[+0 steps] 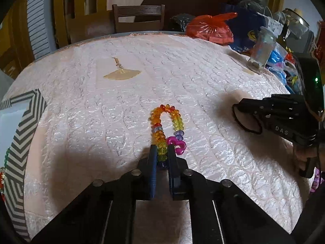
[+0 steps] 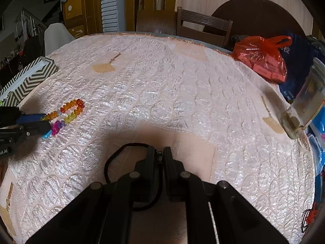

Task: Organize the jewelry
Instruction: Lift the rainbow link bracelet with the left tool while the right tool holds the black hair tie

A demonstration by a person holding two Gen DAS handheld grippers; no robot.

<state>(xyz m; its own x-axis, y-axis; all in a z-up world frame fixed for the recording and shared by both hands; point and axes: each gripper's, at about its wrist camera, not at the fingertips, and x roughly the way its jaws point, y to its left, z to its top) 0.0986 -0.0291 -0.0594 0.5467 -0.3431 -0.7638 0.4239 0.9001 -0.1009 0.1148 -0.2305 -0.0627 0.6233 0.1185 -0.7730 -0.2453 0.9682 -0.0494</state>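
A bracelet of orange, yellow, green and purple beads (image 1: 162,122) lies in a loop on the pink quilted tablecloth (image 1: 203,77), with a pink charm (image 1: 177,144) beside it. My left gripper (image 1: 162,148) is shut on the near end of the bead strand. From the right wrist the same bracelet (image 2: 70,108) and left gripper (image 2: 45,122) show at far left. My right gripper (image 2: 159,152) is shut on a thin black cord loop (image 2: 110,158), which bulges out to its left. In the left wrist view that right gripper (image 1: 241,104) sits to the right with the loop (image 1: 238,122) hanging from it.
A chevron-striped box (image 1: 24,126) (image 2: 30,77) stands at the left table edge. A clear jar (image 1: 262,46) (image 2: 304,101), a red plastic bag (image 1: 211,28) (image 2: 262,59) and blue packets crowd the right side. A tan fan-shaped patch (image 1: 121,74) marks the far cloth. Chairs stand behind.
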